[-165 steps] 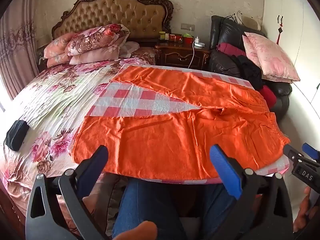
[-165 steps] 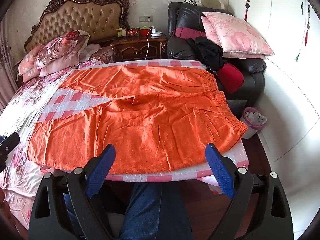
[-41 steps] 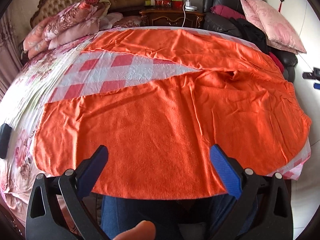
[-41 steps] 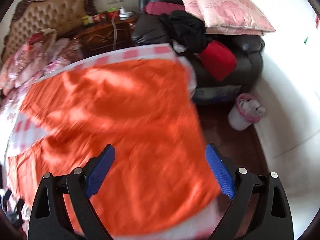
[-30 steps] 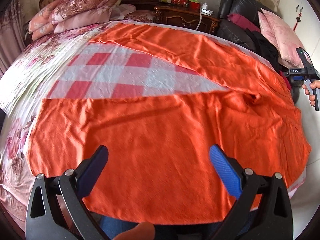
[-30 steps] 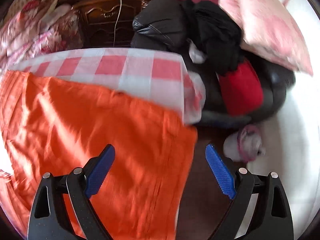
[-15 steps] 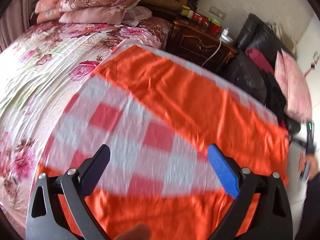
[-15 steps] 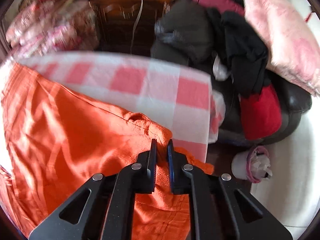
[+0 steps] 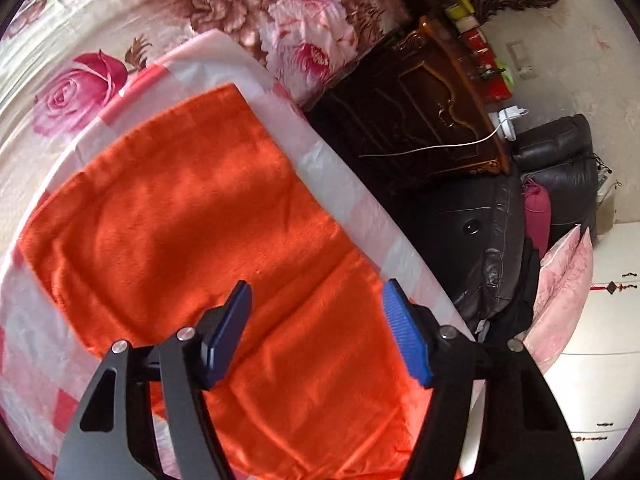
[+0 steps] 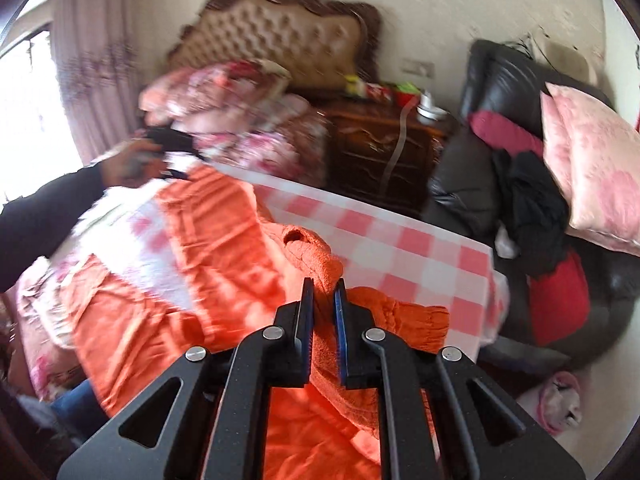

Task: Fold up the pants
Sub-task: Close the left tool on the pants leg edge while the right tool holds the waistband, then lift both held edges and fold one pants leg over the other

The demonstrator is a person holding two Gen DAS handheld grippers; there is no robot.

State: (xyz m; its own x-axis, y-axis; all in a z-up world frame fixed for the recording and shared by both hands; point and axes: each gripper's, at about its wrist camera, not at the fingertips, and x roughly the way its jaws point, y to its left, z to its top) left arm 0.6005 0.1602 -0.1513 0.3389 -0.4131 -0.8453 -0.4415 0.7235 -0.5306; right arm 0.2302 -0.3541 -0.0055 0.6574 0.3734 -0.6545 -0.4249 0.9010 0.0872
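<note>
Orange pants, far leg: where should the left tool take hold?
Grip the orange pants at the far leg's hem corner, coming from above. The cloth lies flat on the checked sheet, so its free edge pinches easiest. The left tool is closing over mid-leg, clamping nothing.

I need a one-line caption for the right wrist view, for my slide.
Right tongs shut on bunched waistband of orange pants, lifted above the checked cloth.

Checked cloth (image 9: 362,216) on floral bed (image 9: 100,32)
</note>
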